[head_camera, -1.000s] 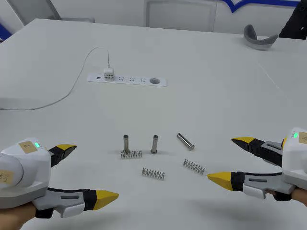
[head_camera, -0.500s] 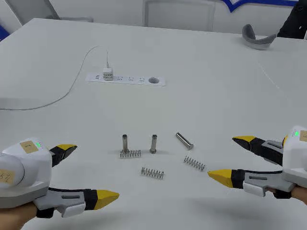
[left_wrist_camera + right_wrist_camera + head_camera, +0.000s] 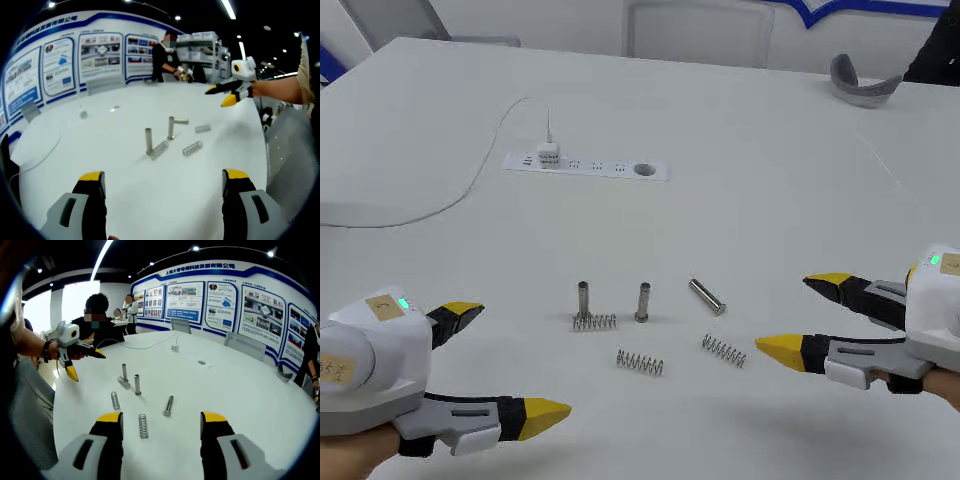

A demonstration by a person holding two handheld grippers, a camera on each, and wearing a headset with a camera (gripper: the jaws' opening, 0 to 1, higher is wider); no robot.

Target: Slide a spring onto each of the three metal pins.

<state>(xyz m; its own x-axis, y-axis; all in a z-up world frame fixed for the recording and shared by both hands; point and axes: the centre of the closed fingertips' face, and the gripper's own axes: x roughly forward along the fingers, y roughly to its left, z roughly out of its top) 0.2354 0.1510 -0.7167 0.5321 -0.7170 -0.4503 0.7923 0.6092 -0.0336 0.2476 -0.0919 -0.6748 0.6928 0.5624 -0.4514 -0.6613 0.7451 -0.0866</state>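
Standing well apart from each other, the two yellow-tipped fingers (image 3: 540, 409) of the left gripper (image 3: 515, 360) are released and hold nothing, low over the near left of the white counter (image 3: 770, 200). The right gripper (image 3: 787, 313), at the near right, is likewise spread wide with nothing between its two fingers. Between the two grippers, and apart from both, sit the task's things: three metal pins and three springs, with no spring on any pin. Two pins stand upright side by side, the left pin (image 3: 583, 297) and the middle pin (image 3: 644, 299). The third pin (image 3: 706, 296) lies flat on its side just to the right of them, at a slant. The first spring (image 3: 595, 322) lies on its side at the foot of the left pin, so close that contact cannot be told. The second spring (image 3: 640, 362) lies nearer the person, in front of the middle pin. The third spring (image 3: 723, 350) lies to its right, in front of the lying pin, and is the spring nearest the right gripper. Farther back lies one white power strip (image 3: 600, 168) with one white charger (image 3: 548, 153) plugged in near its left end, and one white cable (image 3: 470, 185) curves off to the left. At the far right edge rests one grey curved band (image 3: 860, 88). In the gripper views, printed wall boards and several people show beyond the counter.
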